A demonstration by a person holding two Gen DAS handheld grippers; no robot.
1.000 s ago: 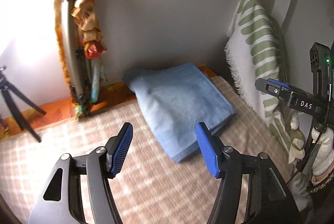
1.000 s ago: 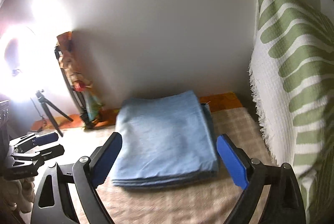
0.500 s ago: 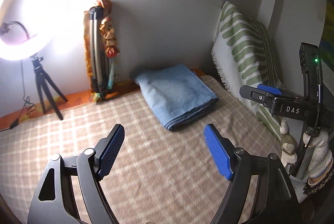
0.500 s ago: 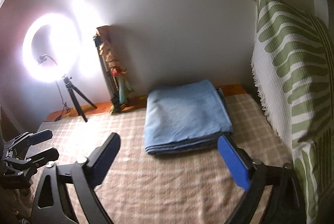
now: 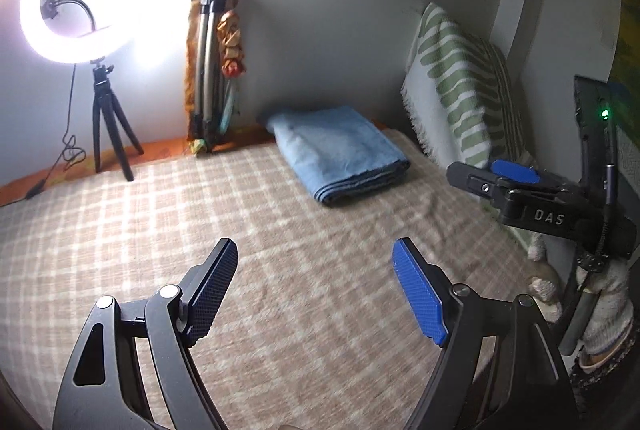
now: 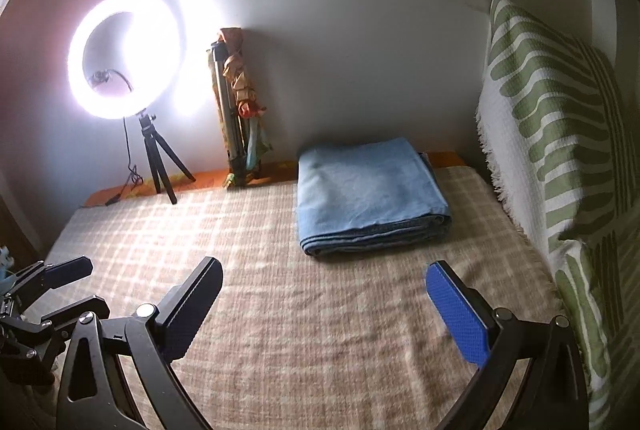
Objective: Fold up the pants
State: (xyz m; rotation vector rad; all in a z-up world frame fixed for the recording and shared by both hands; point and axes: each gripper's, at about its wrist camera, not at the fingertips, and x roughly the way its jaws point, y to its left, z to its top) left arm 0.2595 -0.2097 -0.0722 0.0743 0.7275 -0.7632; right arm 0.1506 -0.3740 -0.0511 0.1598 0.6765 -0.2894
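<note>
The blue pants (image 5: 340,149) lie folded into a flat rectangular stack on the checked beige blanket (image 5: 200,230), near the back wall; they also show in the right wrist view (image 6: 368,193). My left gripper (image 5: 314,290) is open and empty, well in front of the pants. My right gripper (image 6: 324,306) is open and empty, also back from the pants. The right gripper shows at the right of the left wrist view (image 5: 512,181), and the left gripper at the lower left of the right wrist view (image 6: 60,290).
A bright ring light on a small tripod (image 5: 104,101) stands at the back left. A folded tripod wrapped in cloth (image 5: 212,69) leans on the wall. A green-striped pillow (image 6: 560,149) stands along the right side.
Both grippers have pulled back and away from the folded pants, which now look smaller and farther. The ring light has come into view. Both stay open.
</note>
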